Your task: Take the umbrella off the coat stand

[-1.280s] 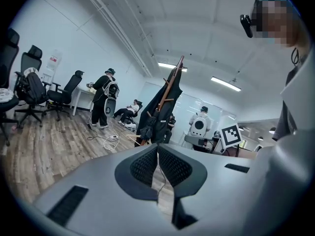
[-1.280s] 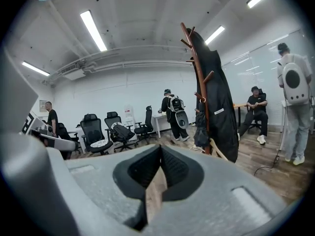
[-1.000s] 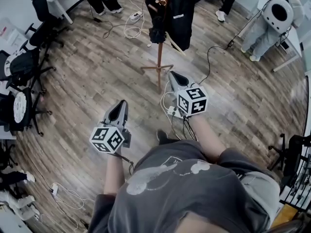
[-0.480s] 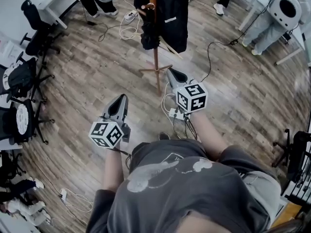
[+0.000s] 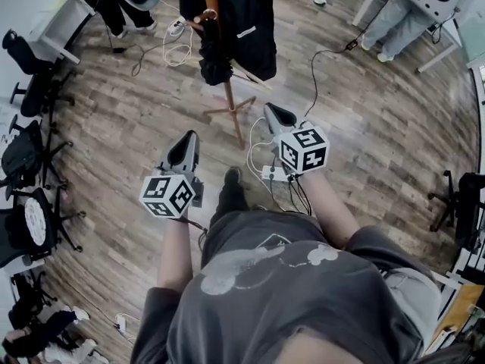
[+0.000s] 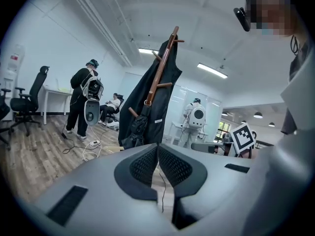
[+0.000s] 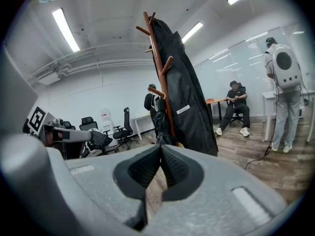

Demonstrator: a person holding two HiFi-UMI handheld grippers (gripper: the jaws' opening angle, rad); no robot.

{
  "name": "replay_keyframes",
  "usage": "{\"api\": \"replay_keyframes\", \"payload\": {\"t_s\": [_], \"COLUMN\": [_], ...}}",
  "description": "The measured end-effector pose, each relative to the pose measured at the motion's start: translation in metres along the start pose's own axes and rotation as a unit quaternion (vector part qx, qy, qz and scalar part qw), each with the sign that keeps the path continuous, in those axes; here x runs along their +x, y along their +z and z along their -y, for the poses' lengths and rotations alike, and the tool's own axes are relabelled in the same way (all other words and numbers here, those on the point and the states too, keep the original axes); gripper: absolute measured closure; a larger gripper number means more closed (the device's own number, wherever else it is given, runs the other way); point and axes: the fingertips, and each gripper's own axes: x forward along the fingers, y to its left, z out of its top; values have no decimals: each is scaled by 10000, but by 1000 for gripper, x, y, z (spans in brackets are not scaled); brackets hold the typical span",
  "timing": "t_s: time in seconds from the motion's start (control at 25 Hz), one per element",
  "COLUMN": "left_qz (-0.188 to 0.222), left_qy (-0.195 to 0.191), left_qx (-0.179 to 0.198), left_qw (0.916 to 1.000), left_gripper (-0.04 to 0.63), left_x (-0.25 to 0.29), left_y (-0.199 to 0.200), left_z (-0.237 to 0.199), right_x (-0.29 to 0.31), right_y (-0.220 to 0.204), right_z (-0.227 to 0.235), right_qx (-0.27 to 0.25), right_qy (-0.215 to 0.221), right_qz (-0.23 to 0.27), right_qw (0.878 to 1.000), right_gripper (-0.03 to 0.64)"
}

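Approach step, by the look of things: nothing gripped yet, both grippers well short of the coat stand [image 5: 229, 101]. Left gripper [image 5: 190, 135] clenched on nothing, ribbed dark pads pressed flat together; right gripper [image 5: 270, 107] likewise closed and empty. Umbrella [image 5: 214, 55] not yet lifted, hanging against the coat stand's pole on the side nearer the left gripper, just beside a long black coat [image 5: 254, 21] draped from the stand's upper pegs.

Next move, as judged: close in on the coat stand, spread one pair of jaws, grip the umbrella around its bundled body or near its handle, then lift it up and off the peg without dragging the coat or tipping the stand.

Stand: slim reddish-brown wood, round pole, short angled pegs, splayed legs. Umbrella: folded, black, soft crumpled fabric in a narrow bundle, probably yielding under the pads. Coat: smooth dark cloth with a small pale label. White power strip [image 5: 273, 174] on the plank floor [image 5: 364, 127] near the coat stand's foot.
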Motion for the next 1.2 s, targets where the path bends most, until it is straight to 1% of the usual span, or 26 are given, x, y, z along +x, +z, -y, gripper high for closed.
{"api": "replay_keyframes", "payload": {"t_s": [0.24,0.4,0.52,0.6,0.84,0.88,0.96,1.08,1.2], "left_qz": [-151,-231,-277,-353,-491,-517,-540,-515,-465], "left_qy": [-403,-625,-690,-737,-883,-907,-939,-945,-862], "left_qx": [85,335,453,503,576,592,630,769,837], "left_qw": [9990,9972,9962,9954,9932,9928,9921,9912,9917], "left_gripper": [584,584,580,545,532,509,409,340,278], "left_x": [57,94,116,130,167,173,184,202,219], "left_y": [19,29,34,35,40,39,38,38,39], "left_z": [-30,-49,-58,-63,-73,-74,-78,-84,-92], "right_x": [22,32,36,38,54,57,63,70,76], "right_y": [24,37,40,42,49,50,50,48,47], "right_z": [32,47,52,55,68,70,75,83,89], "right_qx": [120,209,209,224,254,252,268,326,374], "right_qy": [-571,-895,-1031,-1108,-1281,-1303,-1353,-1433,-1501], "right_qz": [150,280,279,260,228,213,184,143,112], "right_qw": [9982,9954,9941,9932,9912,9909,9903,9890,9879], "right_gripper": [618,618,618,618,618,618,618,618,618]}}
